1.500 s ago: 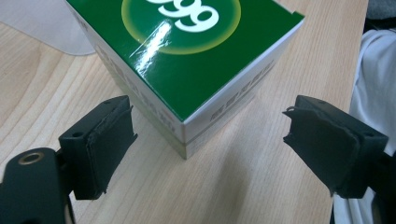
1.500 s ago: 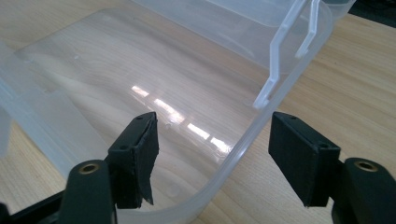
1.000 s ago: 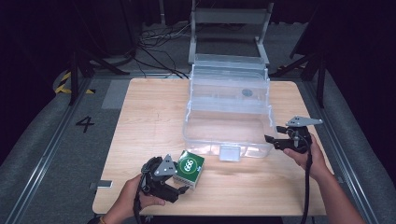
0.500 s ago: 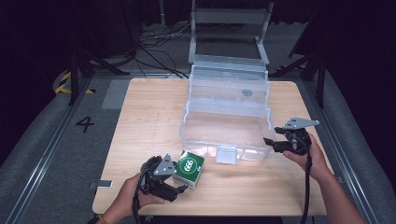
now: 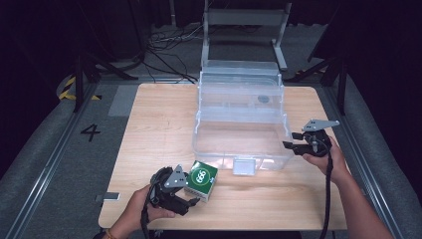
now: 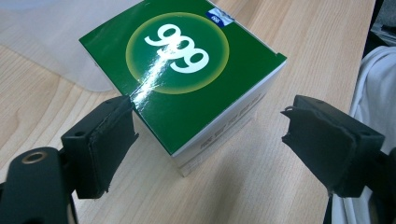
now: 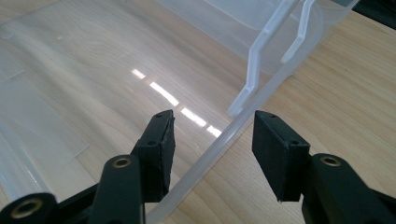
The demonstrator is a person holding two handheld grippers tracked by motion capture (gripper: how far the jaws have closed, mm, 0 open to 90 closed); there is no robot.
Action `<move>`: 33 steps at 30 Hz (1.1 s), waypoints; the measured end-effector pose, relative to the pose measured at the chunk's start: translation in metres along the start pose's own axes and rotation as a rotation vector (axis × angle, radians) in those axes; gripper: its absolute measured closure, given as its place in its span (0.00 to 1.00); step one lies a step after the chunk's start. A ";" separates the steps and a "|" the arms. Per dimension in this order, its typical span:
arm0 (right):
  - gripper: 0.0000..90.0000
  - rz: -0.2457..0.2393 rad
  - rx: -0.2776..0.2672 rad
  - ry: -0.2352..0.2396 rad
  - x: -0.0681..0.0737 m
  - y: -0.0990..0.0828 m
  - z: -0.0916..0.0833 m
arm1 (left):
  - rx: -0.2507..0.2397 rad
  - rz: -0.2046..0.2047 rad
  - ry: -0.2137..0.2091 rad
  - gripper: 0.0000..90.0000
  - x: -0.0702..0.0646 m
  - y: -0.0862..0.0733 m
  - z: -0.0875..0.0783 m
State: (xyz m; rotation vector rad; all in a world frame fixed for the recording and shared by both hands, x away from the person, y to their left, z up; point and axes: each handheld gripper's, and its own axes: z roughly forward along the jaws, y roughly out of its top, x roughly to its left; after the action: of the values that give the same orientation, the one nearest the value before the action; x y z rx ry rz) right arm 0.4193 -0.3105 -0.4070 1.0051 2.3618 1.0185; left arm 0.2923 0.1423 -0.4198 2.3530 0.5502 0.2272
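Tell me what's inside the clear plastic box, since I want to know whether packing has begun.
Nothing lies in the clear plastic box; the wooden table shows through its floor. The green 999 carton sits outside.

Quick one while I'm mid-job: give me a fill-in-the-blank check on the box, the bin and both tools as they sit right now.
1. The box in front of the left tool is ____ in colour.
2. The number printed on its top is ____.
3. The right tool straddles the rim of the clear plastic ____, jaws just closing, pads not yet pressing.
4. The table is made of ____.

Missing words: green; 999; bin; wood
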 end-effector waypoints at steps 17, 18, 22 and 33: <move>0.58 0.020 0.013 -0.074 0.039 0.006 0.001 | 0.043 -0.015 0.051 0.21 0.003 -0.011 -0.007; 0.55 0.017 0.014 -0.072 0.040 0.006 0.000 | 0.046 -0.021 0.058 0.21 0.005 -0.013 -0.007; 0.39 0.026 -0.019 -0.072 0.043 0.004 -0.011 | 0.046 -0.028 0.029 0.21 0.006 -0.017 -0.011; 0.45 -0.017 -0.171 -0.044 0.070 -0.033 -0.078 | 0.049 -0.055 -0.002 0.18 0.001 -0.012 -0.011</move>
State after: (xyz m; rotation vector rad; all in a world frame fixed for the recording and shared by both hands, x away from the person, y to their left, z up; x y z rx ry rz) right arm 0.3121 -0.3113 -0.3838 0.9328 2.2019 1.1580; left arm 0.2860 0.1570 -0.4194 2.3816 0.6254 0.1885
